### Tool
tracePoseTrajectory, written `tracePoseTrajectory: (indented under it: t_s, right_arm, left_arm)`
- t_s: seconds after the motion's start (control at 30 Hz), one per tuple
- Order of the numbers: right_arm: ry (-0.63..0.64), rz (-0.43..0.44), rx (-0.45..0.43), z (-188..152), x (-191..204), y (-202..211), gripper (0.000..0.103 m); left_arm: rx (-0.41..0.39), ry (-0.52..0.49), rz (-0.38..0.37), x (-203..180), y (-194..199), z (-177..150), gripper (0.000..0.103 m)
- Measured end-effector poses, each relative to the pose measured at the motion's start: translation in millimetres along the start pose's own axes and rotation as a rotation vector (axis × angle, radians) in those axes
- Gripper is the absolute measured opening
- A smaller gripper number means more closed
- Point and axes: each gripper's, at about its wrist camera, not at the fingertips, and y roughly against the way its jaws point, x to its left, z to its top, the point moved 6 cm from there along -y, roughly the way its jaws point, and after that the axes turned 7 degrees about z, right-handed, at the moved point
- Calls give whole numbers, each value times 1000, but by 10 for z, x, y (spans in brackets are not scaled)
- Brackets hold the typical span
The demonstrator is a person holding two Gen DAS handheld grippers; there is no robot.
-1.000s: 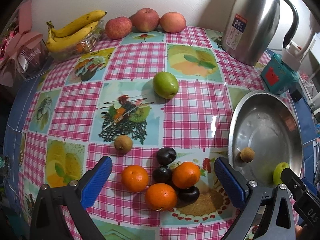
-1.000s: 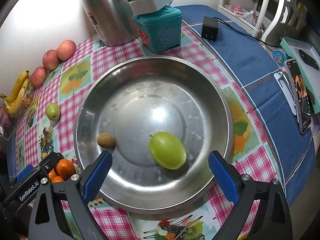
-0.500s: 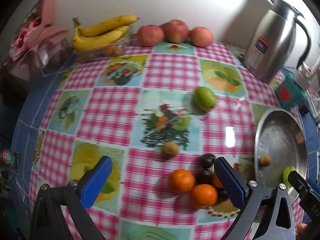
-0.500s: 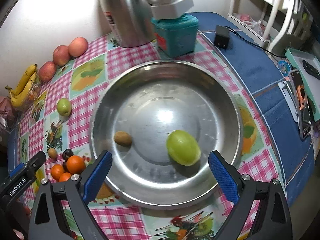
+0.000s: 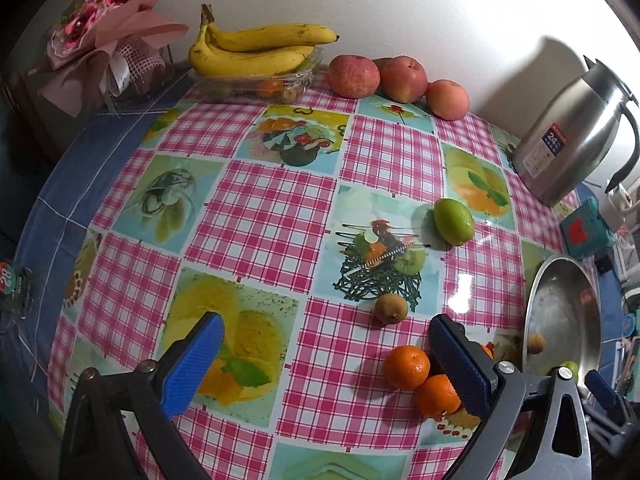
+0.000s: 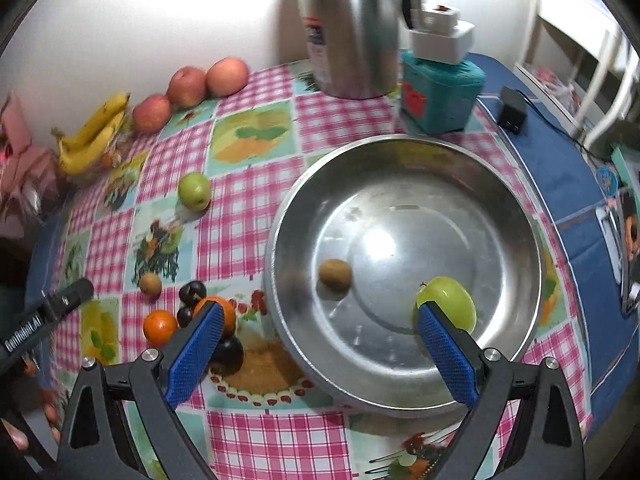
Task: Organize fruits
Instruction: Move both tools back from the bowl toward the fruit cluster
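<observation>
Holding both claws wide and empty: my left claw [image 5: 324, 360] has the oranges [image 5: 406, 367] just right of it, my right claw [image 6: 320, 344] hangs above the bowl [image 6: 520, 216]. Risk: the clustered, touching fruit gets nudged and rolls across the tabletop [image 5: 260, 208].

Pink-checked tablecloth [image 5: 280, 208], blue-padded claws [image 5: 324, 360]

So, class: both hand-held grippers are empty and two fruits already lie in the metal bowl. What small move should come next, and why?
Probably bring the left hand-held gripper, open and empty, forward and to the right until its fingers straddle the small brown fruit. That fruit lies apart from the oranges, so it is the easiest to grasp, and its match already lies in the metal bowl.
</observation>
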Motion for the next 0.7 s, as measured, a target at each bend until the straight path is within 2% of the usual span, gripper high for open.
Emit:
tracePoseTrajectory:
  t_s: [0.1,0.53,0.7]
  right_arm:
    - [38,-11,1,-9,68,-40,97]
    - [69,128,14,-61,386,-162,97]
    - [95,112,29,-96,477,-211,97]
  left_arm:
    - [1,6,-13,10,6,8,103]
    - [25,22,-47,42,-57,12,103]
    - [44,17,-44,56,-123,-1,103]
